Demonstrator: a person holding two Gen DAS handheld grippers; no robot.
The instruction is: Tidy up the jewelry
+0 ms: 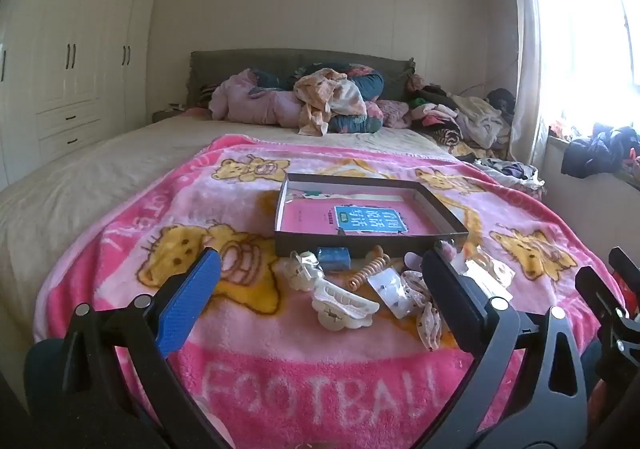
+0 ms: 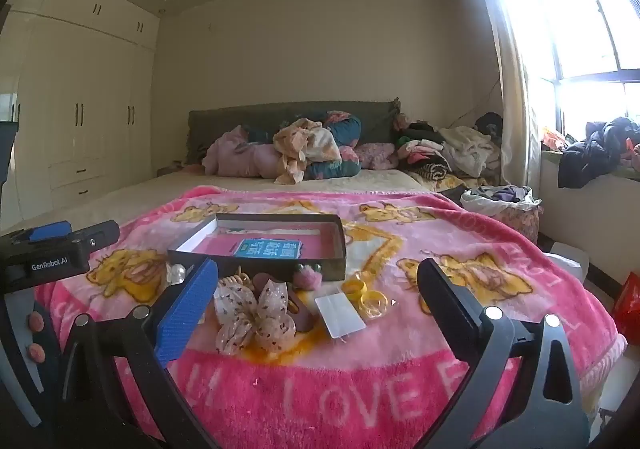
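A shallow dark box (image 1: 370,239) (image 2: 256,263) lies on a pink blanket with a pink book inside. In front of it sits a scatter of hair accessories. A white claw clip (image 1: 344,307), a blue block (image 1: 333,258), an orange coil tie (image 1: 370,269) and a clear packet (image 1: 390,289) show in the left wrist view. A dotted fabric bow (image 2: 256,313), yellow rings (image 2: 370,299), a white card (image 2: 340,315) and a pink pompom (image 2: 308,280) show in the right wrist view. My left gripper (image 1: 320,297) and right gripper (image 2: 316,299) hover open above the pile, holding nothing.
The pink blanket (image 1: 312,389) covers the foot of a bed. Pillows and clothes (image 1: 312,101) pile up at the headboard. White wardrobes (image 1: 72,61) line the left wall. A bright window (image 2: 580,49) and a ledge with clothes are on the right.
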